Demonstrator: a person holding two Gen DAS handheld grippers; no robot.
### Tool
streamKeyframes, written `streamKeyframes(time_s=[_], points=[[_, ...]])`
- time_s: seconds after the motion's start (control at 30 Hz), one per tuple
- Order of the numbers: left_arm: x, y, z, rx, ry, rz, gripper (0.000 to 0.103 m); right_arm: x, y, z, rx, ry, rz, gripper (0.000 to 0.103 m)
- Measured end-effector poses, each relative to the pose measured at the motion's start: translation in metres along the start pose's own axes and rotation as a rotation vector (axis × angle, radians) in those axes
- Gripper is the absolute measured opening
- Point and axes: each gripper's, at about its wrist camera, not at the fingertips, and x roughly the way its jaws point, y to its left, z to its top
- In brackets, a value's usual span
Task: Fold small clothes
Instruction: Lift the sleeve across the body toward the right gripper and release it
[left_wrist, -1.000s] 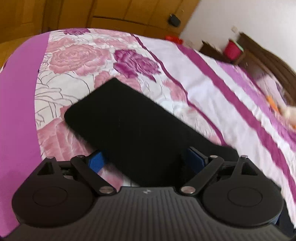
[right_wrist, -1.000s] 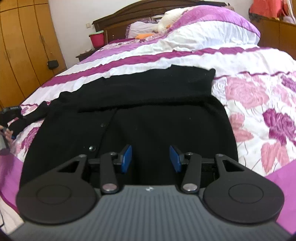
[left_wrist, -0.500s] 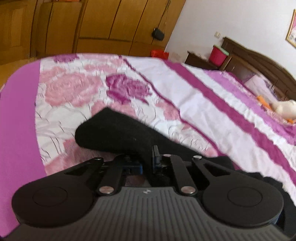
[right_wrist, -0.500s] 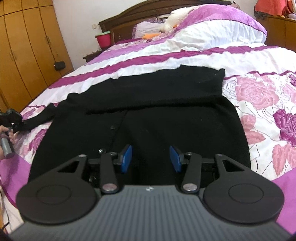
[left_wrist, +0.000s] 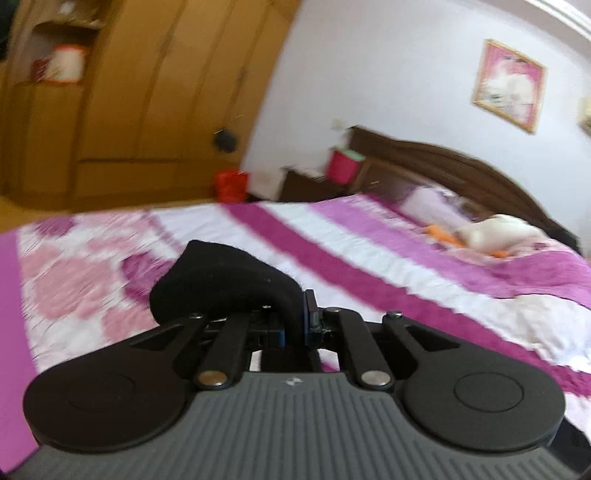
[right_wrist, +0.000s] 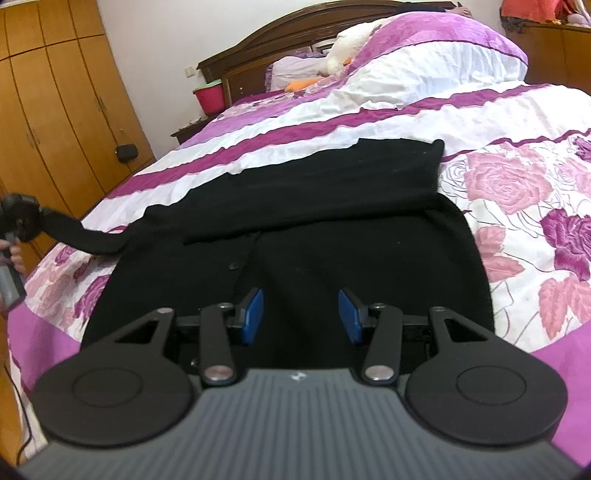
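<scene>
Black cardigan (right_wrist: 332, 229) flat on the floral bedspread (right_wrist: 517, 192), length running toward the headboard (right_wrist: 295, 37), left gripper (left_wrist: 295, 321) pinching its sleeve (right_wrist: 85, 236) lifted sideways, right gripper (right_wrist: 301, 314) gaping over the hem.

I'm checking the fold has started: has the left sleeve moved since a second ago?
Yes. The left gripper has lifted the sleeve off the bedspread, where it lay flat before.

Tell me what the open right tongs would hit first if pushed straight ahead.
Most likely the black cardigan: its body fills the gap between the right tongs, with the folded-over sleeve just beyond. Depth is unclear, so the tongs may pass just above the fabric.
</scene>
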Motion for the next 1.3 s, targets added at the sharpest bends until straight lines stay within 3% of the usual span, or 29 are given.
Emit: streamKeyframes(time_s=[0.3,0.5,0.63,0.8,1.03,1.17,1.2,1.27,1.3], points=[[-0.018,-0.091,0.020,0.016,0.025,-0.256,0.010,-0.009,-0.014,-0.005,0.029,-0.016,-0.012,0.049],[-0.024,-0.167,0.003,0.041,0.081,-0.393,0.010,-0.011,-0.026,-0.007,0.060,-0.022,-0.024,0.049],[-0.025,-0.217,-0.031,0.099,0.122,-0.448,0.010,-0.012,-0.033,-0.009,0.072,-0.028,-0.029,0.049],[-0.011,-0.267,-0.096,0.144,0.252,-0.497,0.010,-0.010,-0.043,-0.013,0.090,-0.019,-0.033,0.049],[0.017,-0.292,-0.174,0.256,0.397,-0.514,0.010,-0.009,-0.055,-0.017,0.117,-0.013,-0.051,0.048],[0.026,-0.294,-0.193,0.304,0.426,-0.518,0.011,-0.008,-0.059,-0.019,0.123,-0.010,-0.047,0.047],[0.028,-0.295,-0.195,0.318,0.436,-0.519,0.013,-0.007,-0.059,-0.019,0.123,-0.010,-0.047,0.047],[0.029,-0.295,-0.197,0.337,0.464,-0.528,0.026,-0.007,-0.059,-0.019,0.124,-0.011,-0.046,0.047],[0.026,-0.293,-0.193,0.342,0.477,-0.536,0.042,-0.007,-0.059,-0.019,0.124,-0.011,-0.046,0.047]])
